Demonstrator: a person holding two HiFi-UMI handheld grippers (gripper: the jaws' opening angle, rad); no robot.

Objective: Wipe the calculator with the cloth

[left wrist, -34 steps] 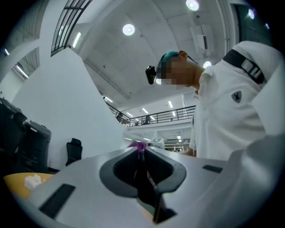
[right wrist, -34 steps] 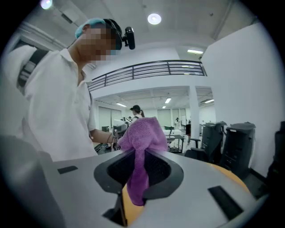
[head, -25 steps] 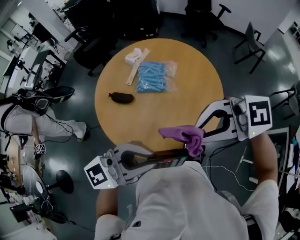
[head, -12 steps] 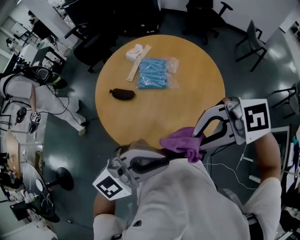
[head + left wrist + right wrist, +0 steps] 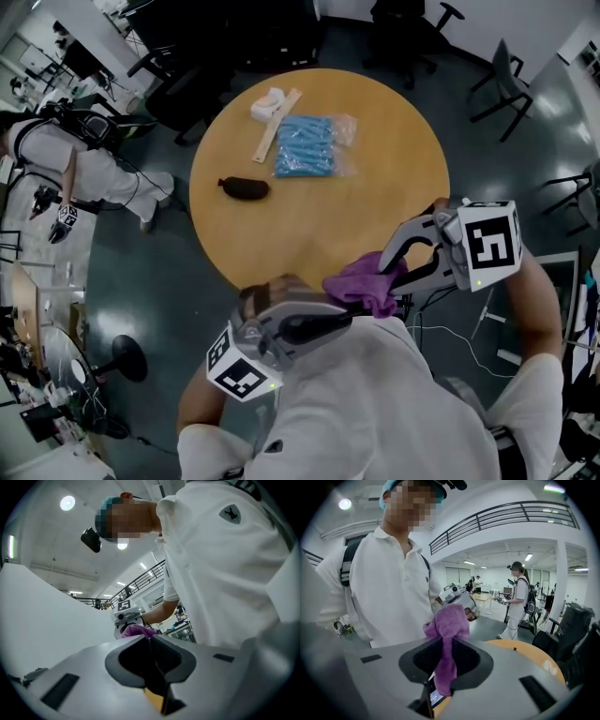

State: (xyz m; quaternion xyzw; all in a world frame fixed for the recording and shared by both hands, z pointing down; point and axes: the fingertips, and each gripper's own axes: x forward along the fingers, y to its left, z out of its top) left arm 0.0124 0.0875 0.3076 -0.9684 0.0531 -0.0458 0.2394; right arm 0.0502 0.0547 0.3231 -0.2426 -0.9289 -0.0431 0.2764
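A purple cloth (image 5: 361, 286) (image 5: 449, 625) hangs bunched from my right gripper (image 5: 386, 272) (image 5: 446, 644), which is shut on it just off the table's near edge. My left gripper (image 5: 345, 317) (image 5: 150, 640) points toward the cloth from the left and is shut on the calculator (image 5: 157, 679), seen edge-on as a thin dark slab between the jaws. In the right gripper view the calculator's lit display (image 5: 435, 697) shows just under the cloth's hanging end. The cloth and my shirt hide the calculator in the head view. The cloth (image 5: 138, 631) sits right at the left gripper's tips.
On the round wooden table (image 5: 375, 187) lie a blue plastic packet (image 5: 307, 148), a wooden ruler (image 5: 277, 127), a white object (image 5: 267, 101) and a black oblong thing (image 5: 246, 189). Office chairs (image 5: 506, 89) stand around it. A person (image 5: 84, 155) walks at the left.
Both grippers have sunk and drawn closer together by the table's near edge. The left gripper has rolled, so its marker cube now sits lower. The person at the left has walked on.
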